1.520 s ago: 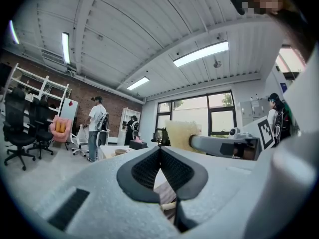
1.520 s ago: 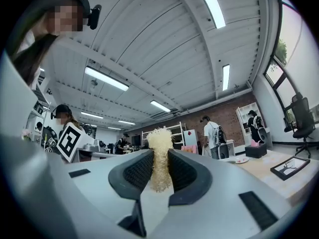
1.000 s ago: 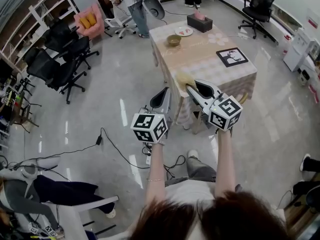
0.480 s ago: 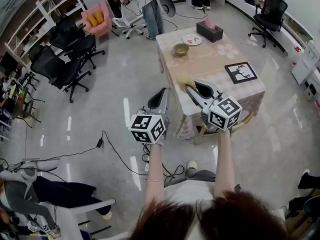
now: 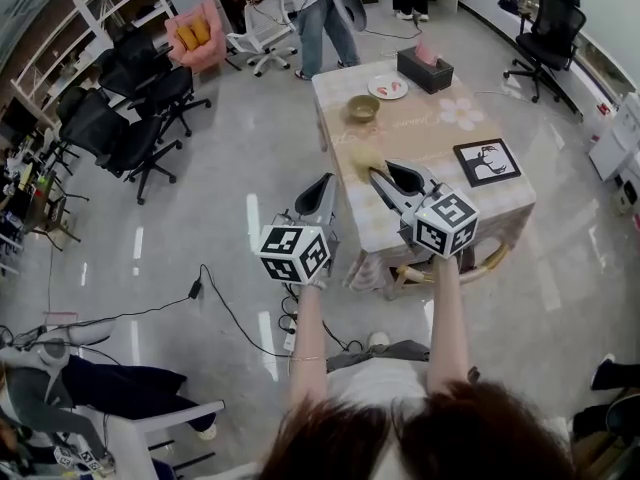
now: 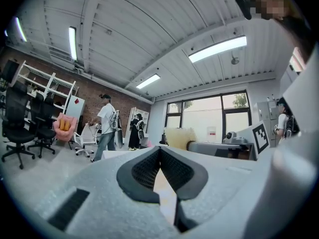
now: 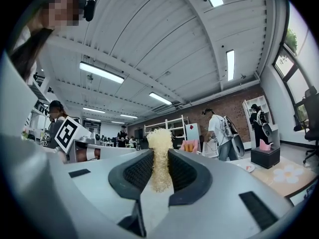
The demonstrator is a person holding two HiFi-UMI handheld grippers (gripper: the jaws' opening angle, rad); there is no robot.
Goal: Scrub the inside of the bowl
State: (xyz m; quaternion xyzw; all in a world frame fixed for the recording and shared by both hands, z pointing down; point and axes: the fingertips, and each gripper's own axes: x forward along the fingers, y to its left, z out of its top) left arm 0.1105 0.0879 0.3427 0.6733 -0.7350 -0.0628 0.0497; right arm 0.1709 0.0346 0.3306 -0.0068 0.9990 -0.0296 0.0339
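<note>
So I've got both grippers held out in front of me, pointing level across the room. My left gripper point(image 5: 324, 190) is closed with nothing in it; in the left gripper view point(image 6: 159, 152) the 2 black pads meet at the tip and only a bare gap shows lower down. My right gripper point(image 5: 383, 177) is clamped on a pale yellow, stringy scrubber point(image 5: 367, 158). In the right gripper view point(image 7: 160, 159) the scrubber point(image 7: 160, 153) stands upright between the 2 pads, with its fuzzy top sticking out past them. From the head view the scrubber sits over the near part of the table point(image 5: 425, 138). The bowl point(image 5: 363, 107) is a small brownish one further up the table, well apart from both grippers. Just beyond the bowl is a white plate point(image 5: 388, 87), and a dark tissue box point(image 5: 424, 68) sits past that at the far end. A black framed picture point(image 5: 487, 161) lies flat near the table's right edge. A person point(image 5: 322, 8) stands at the far end of the table. Black office chairs point(image 5: 120, 128) and a pink chair point(image 5: 192, 33) are off to the left, and cables point(image 5: 230, 298) trail over the floor below my left arm
</note>
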